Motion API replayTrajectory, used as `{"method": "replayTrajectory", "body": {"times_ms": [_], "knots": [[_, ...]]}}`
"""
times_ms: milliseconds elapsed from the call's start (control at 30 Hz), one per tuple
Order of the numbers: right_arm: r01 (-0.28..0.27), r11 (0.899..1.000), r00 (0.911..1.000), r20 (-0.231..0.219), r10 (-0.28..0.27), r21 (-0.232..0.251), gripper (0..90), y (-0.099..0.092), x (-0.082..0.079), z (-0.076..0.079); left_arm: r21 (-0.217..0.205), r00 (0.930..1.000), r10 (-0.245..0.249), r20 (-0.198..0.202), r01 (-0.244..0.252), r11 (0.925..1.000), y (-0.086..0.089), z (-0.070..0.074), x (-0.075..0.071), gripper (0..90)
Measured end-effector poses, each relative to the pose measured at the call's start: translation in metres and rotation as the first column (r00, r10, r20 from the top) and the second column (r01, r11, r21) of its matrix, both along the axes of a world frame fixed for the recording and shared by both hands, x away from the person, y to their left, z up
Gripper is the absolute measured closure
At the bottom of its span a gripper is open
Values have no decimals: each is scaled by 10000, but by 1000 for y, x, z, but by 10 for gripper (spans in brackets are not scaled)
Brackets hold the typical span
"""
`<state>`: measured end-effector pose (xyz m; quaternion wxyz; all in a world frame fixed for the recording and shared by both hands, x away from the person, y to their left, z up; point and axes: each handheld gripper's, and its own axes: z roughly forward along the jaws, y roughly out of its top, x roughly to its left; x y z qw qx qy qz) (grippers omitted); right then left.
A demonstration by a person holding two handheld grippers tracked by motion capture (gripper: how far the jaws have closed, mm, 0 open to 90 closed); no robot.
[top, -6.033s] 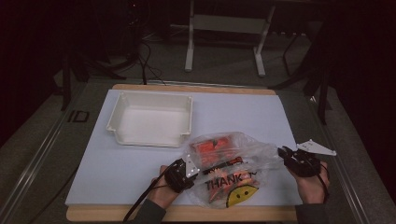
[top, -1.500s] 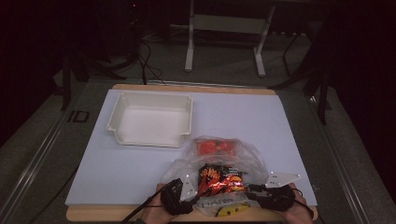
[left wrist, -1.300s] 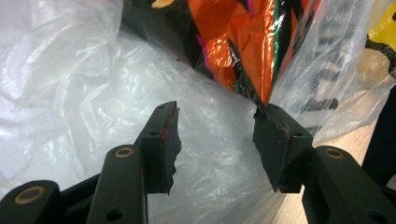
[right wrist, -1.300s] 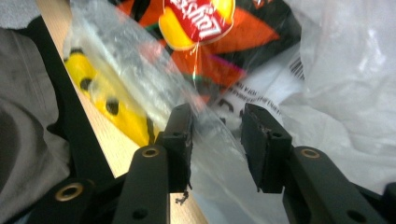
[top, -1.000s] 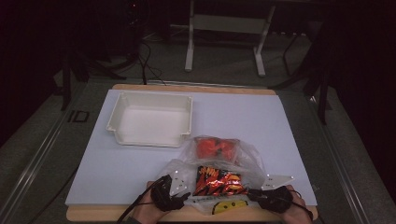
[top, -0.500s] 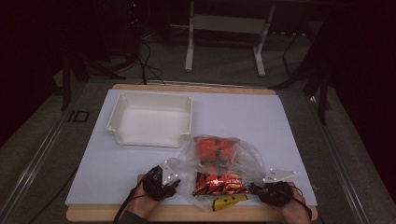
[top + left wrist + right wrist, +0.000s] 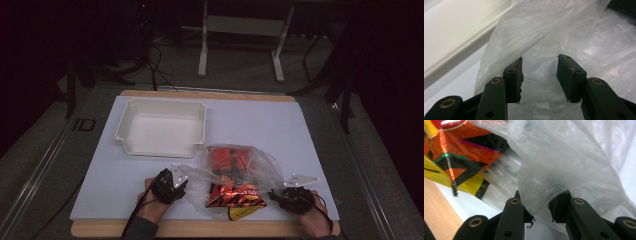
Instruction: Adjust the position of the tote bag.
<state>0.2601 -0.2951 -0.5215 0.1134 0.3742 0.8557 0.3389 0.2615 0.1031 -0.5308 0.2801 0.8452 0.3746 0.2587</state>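
A clear plastic bag (image 7: 250, 167) lies on the white mat near the front edge, with red packets (image 7: 227, 157) and a shiny orange-black snack packet (image 7: 235, 195) inside. At the bag's left corner my left gripper (image 7: 167, 185) stands open. In the left gripper view its jaws (image 7: 539, 75) have just been closing, with loose film (image 7: 541, 32) between them and untouched by the pads. My right gripper (image 7: 292, 197) is at the bag's right edge, shut on bunched film (image 7: 539, 195), its jaws slightly eased. The snack packet (image 7: 454, 147) shows beyond it.
A white tray (image 7: 160, 127) sits empty at the back left of the mat (image 7: 260, 120). The wooden board's front edge (image 7: 200, 229) runs just under both hands. A metal stand (image 7: 202, 45) rises behind the table, in the dark.
My left gripper has moved away from the front edge, toward the tray. The bag has spread wider between the two grippers. The right hand has stayed put.
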Motion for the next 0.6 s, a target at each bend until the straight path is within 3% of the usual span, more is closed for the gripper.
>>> {"method": "replayTrajectory", "body": {"times_ms": [367,600], "knots": [[-322,9995,9979,557,326,-80,714,-1,-8,16,-1004,9994,-214,290,242,9947,-1,18,-7,558],[-405,9992,9963,753,404,-8,715,-2,-11,26,-1346,9984,-420,378,467,9898,-5,28,-9,556]]}}
